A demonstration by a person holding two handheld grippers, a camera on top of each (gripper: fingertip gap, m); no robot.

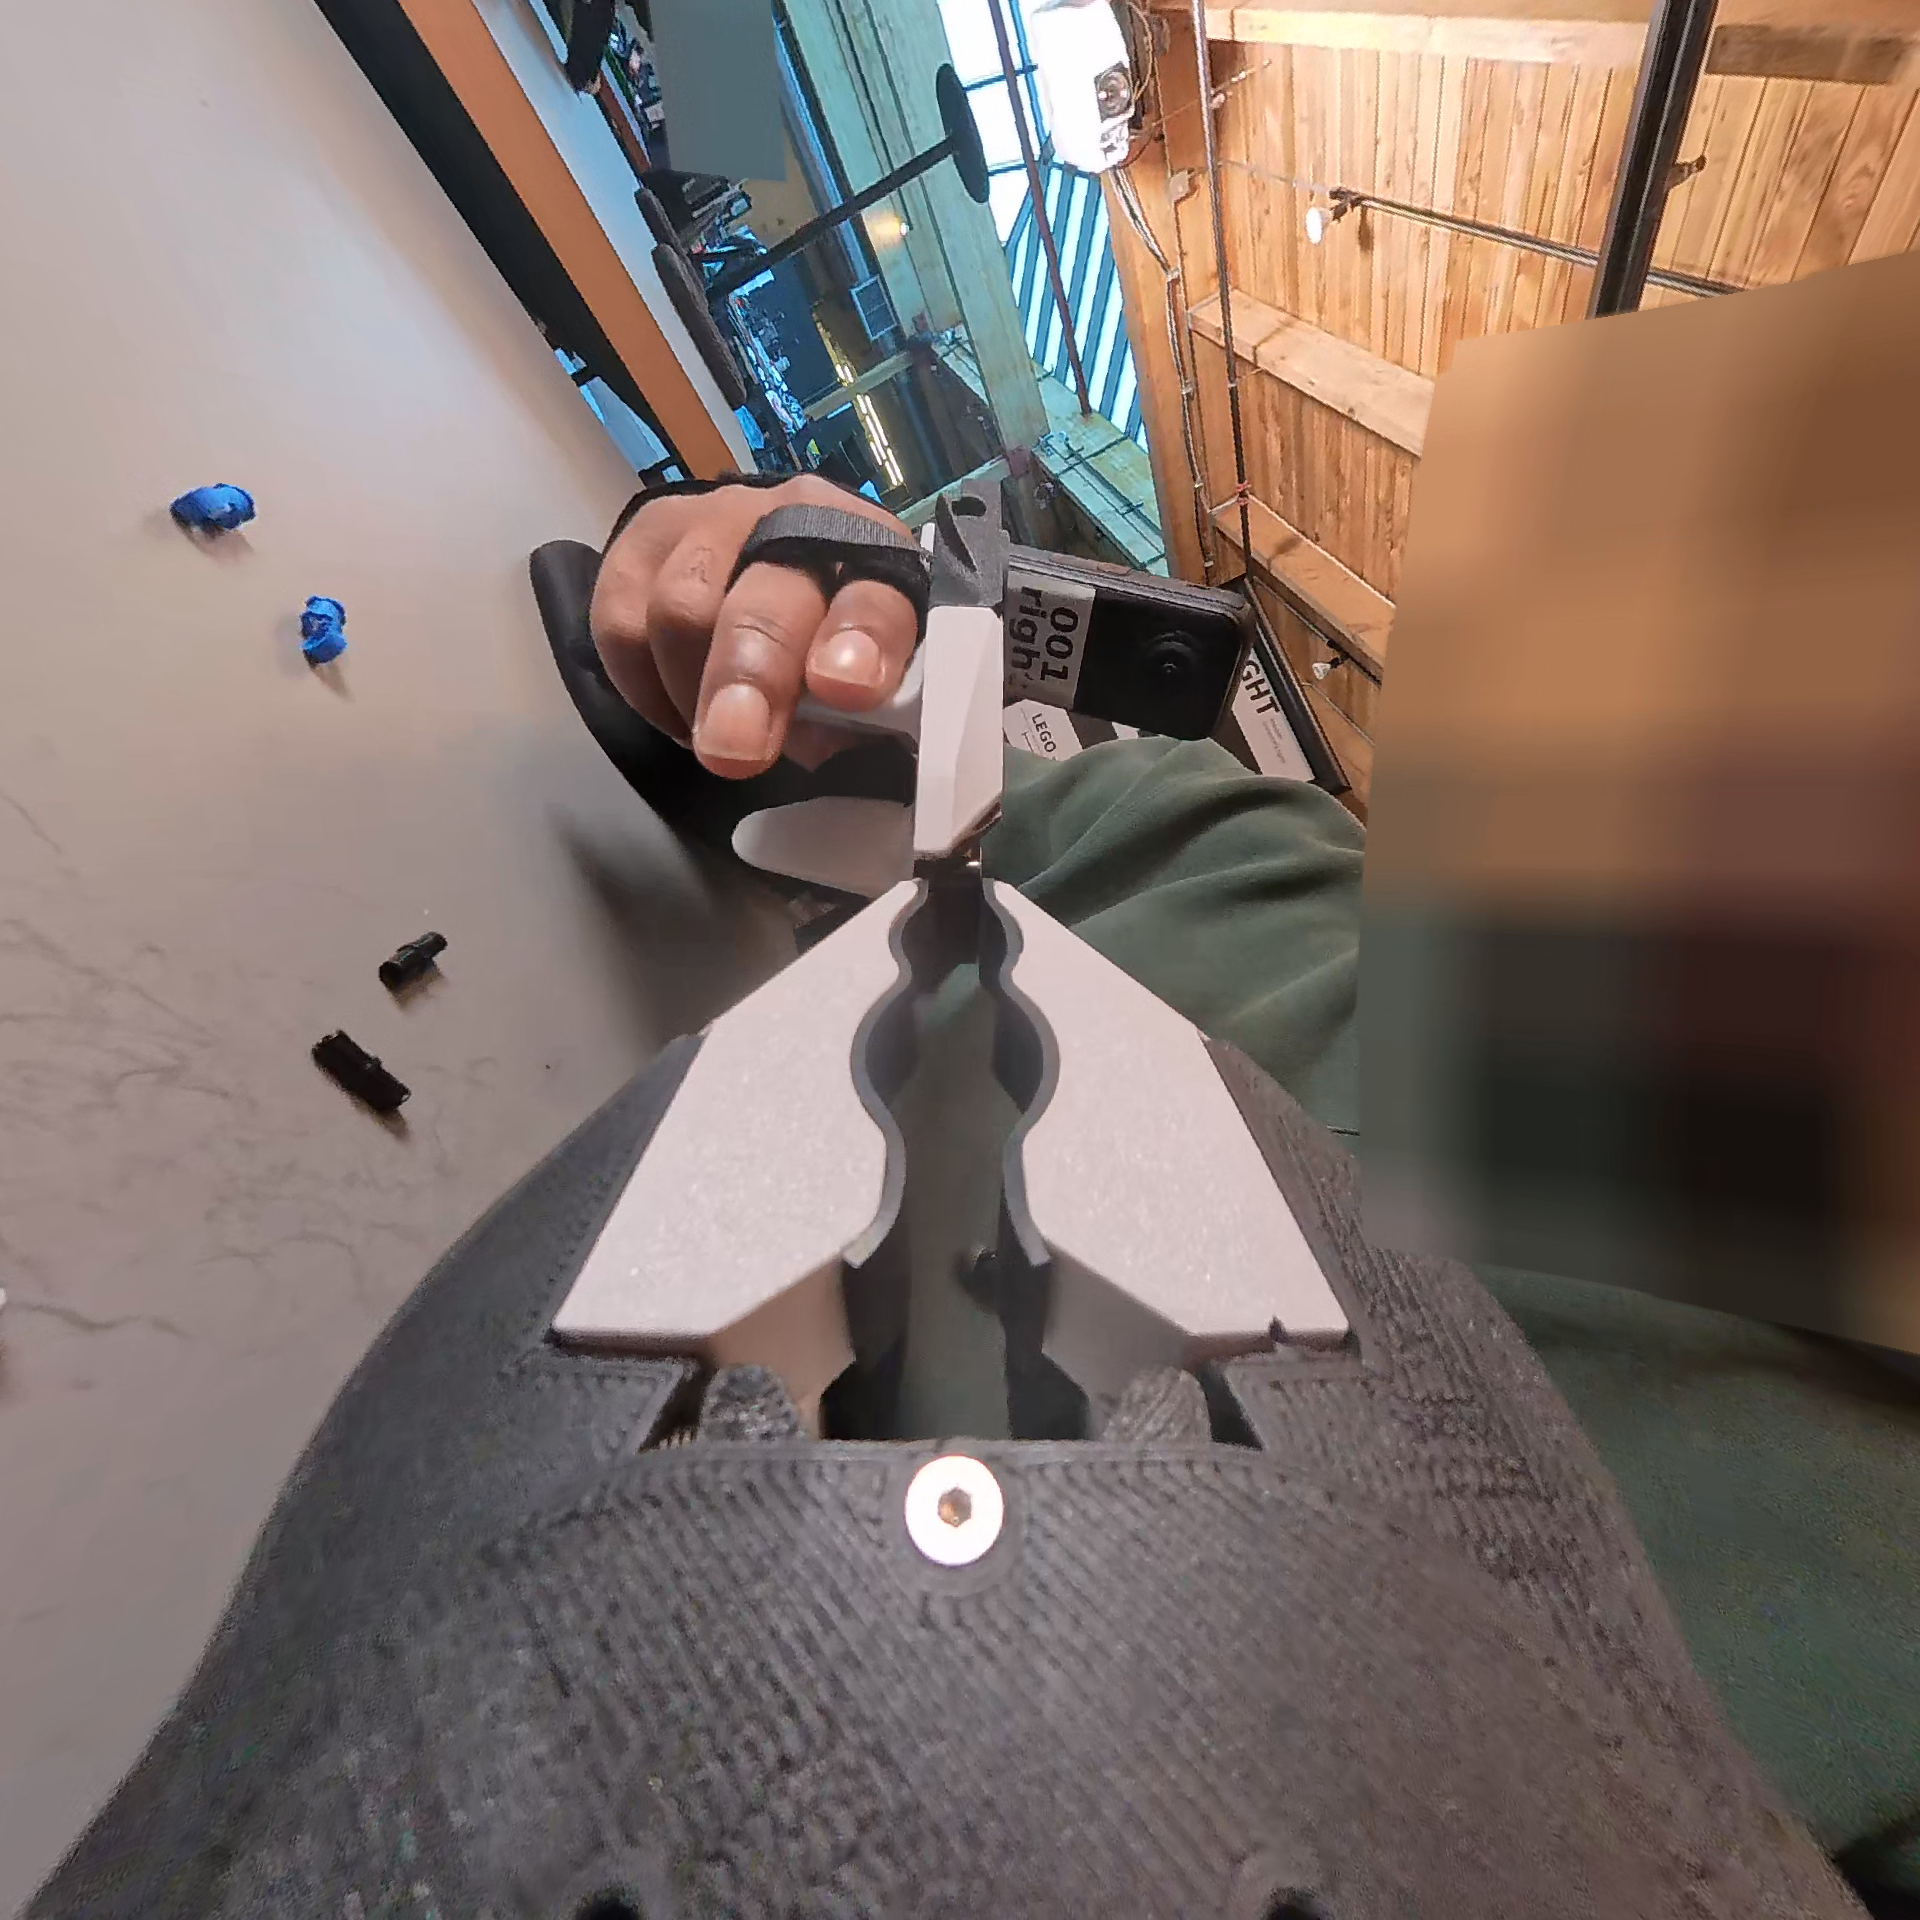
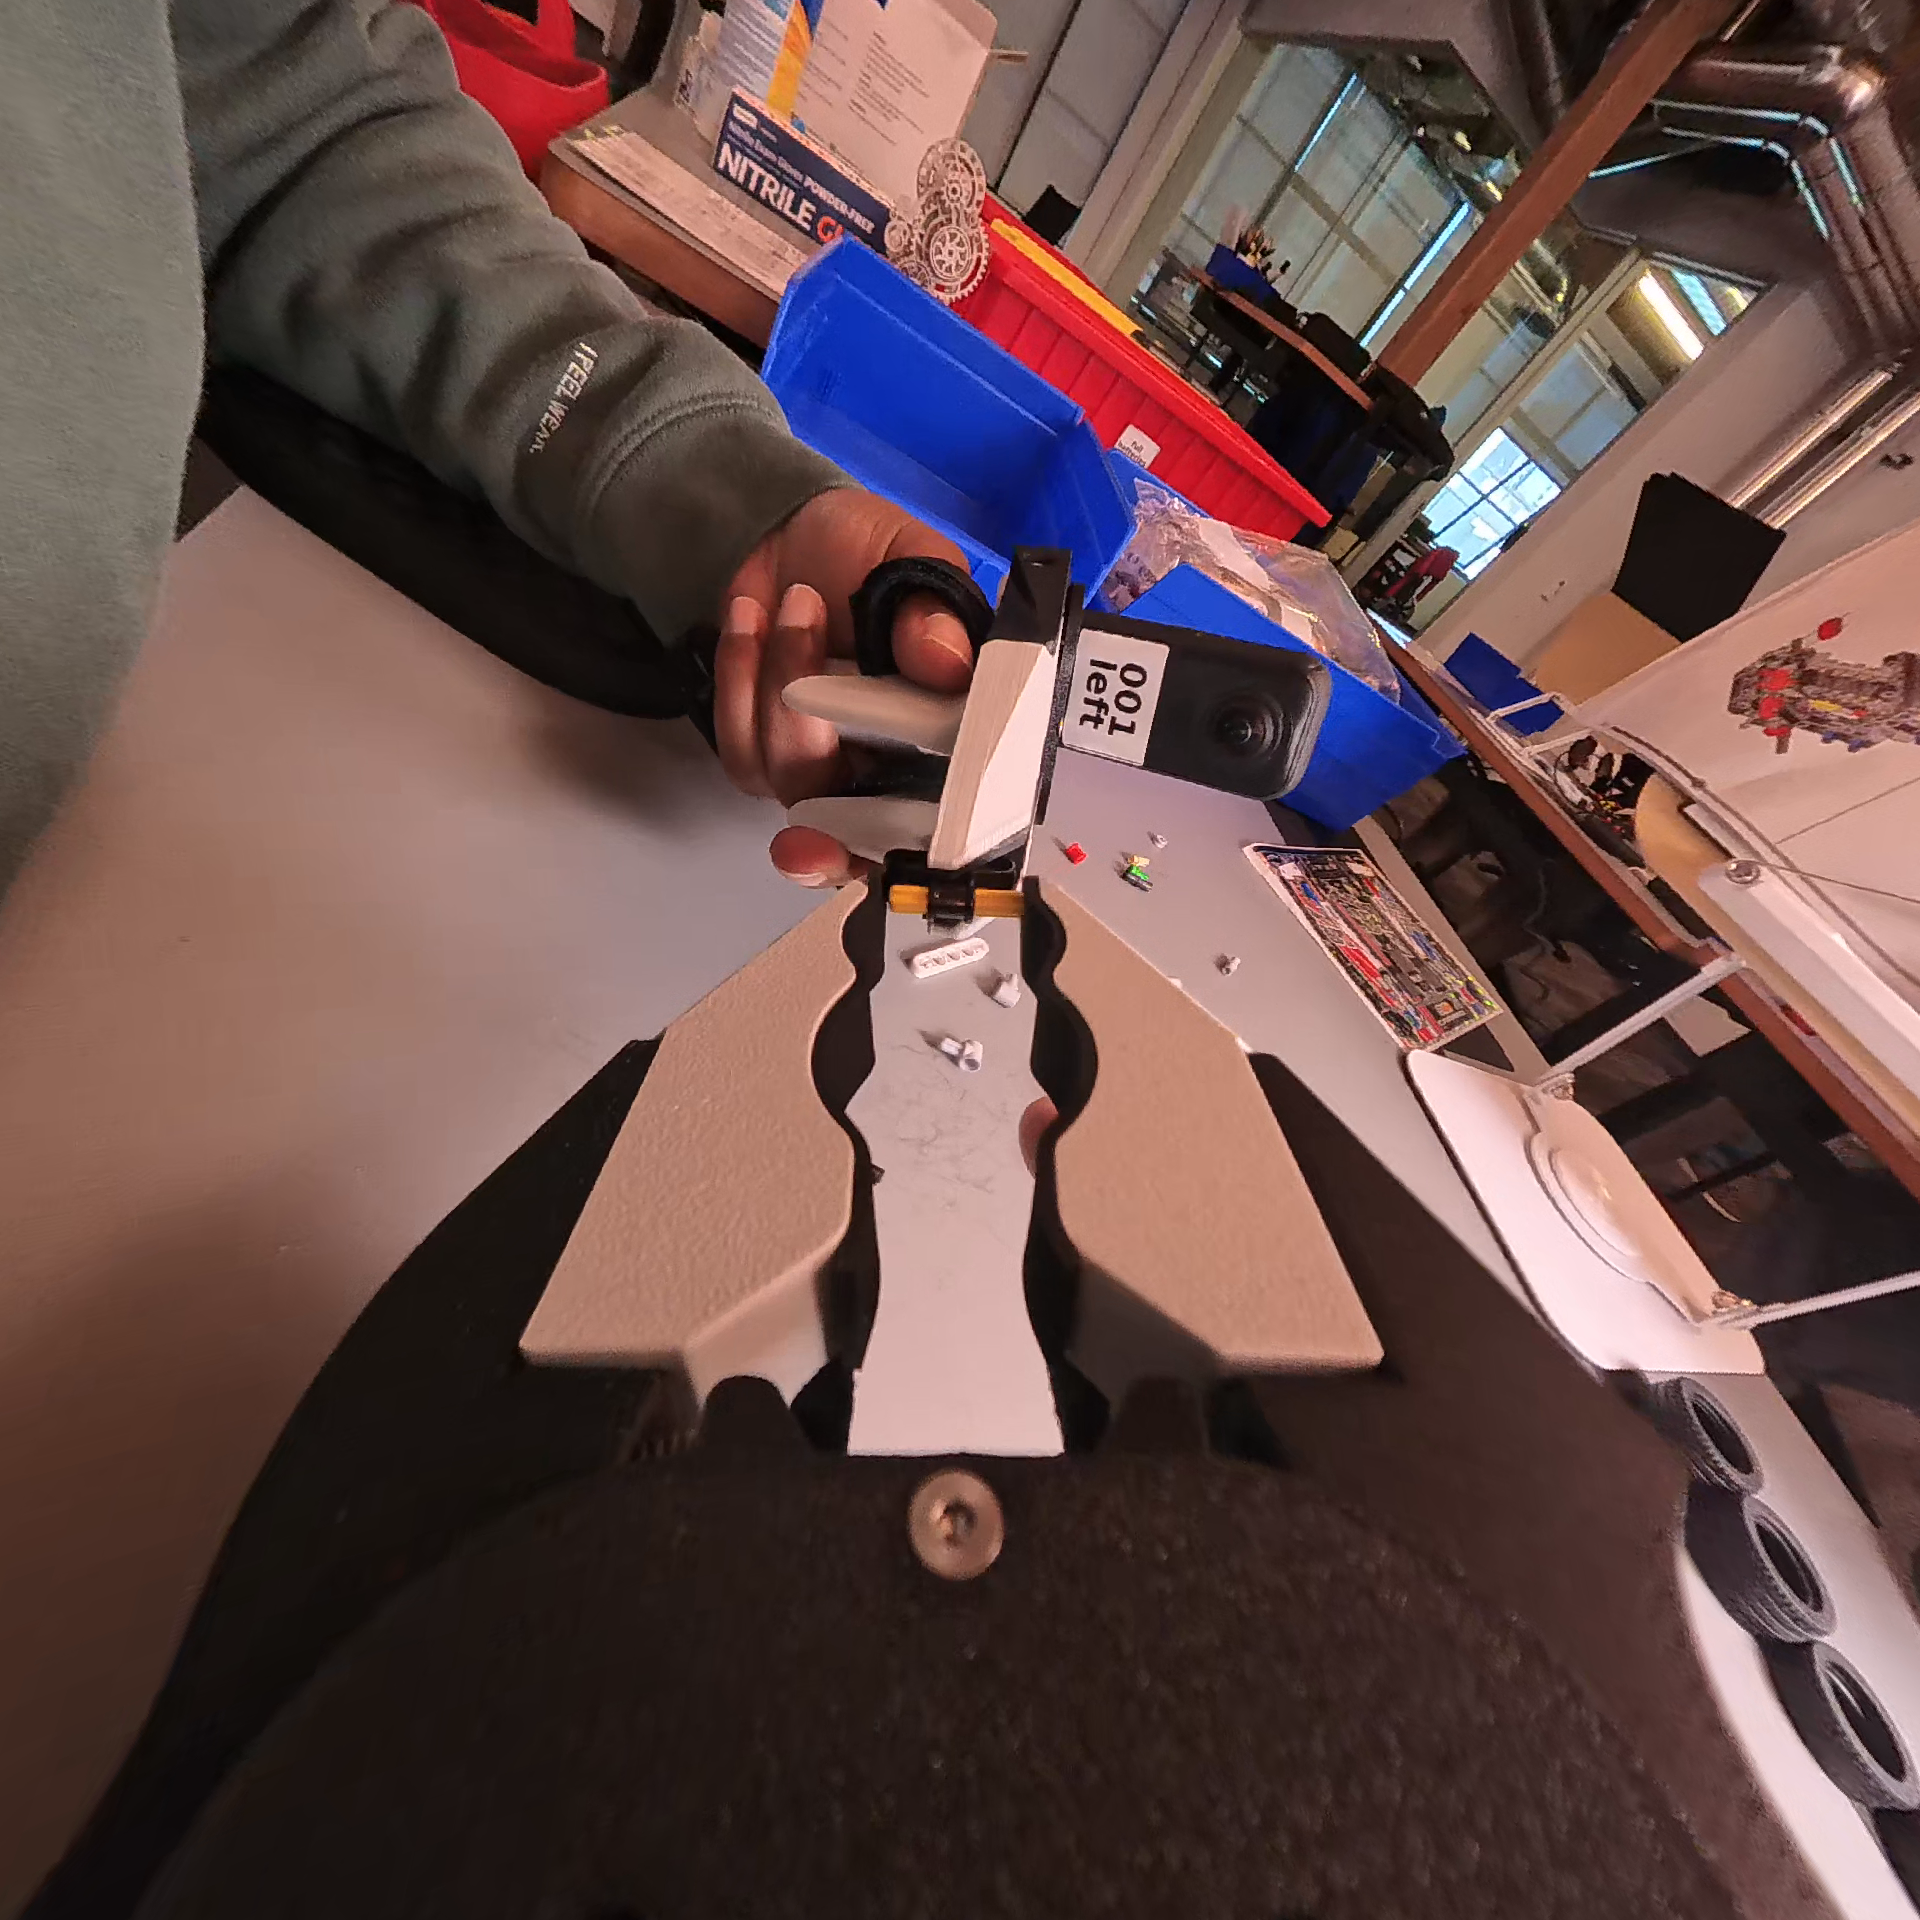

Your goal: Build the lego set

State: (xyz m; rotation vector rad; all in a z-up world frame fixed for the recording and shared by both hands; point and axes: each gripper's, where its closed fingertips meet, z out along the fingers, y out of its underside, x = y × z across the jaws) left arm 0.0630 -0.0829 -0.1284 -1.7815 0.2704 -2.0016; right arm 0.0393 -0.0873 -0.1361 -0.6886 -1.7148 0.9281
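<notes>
In the right wrist view my right gripper (image 2: 956,899) is shut on a short yellow axle (image 2: 1006,905), held end to end between its tips above the grey table (image 2: 312,831). A small black connector (image 2: 948,902) sits at the middle of the axle. My left gripper (image 2: 977,857) comes in from above, its tips closed on that black connector. In the left wrist view my left gripper (image 1: 951,891) is nearly closed on a thin dark piece (image 1: 954,914), and the right gripper (image 1: 951,847) meets it tip to tip. The axle is hidden there.
On the table lie a white beam (image 2: 943,958), small grey pins (image 2: 961,1051), a red piece (image 2: 1075,852), two blue pieces (image 1: 213,507), two black pins (image 1: 361,1070) and a booklet (image 2: 1371,935). Blue bins (image 2: 935,416) stand behind, black tyres (image 2: 1766,1579) at the right. Left and right tips are no more than a few centimetres apart.
</notes>
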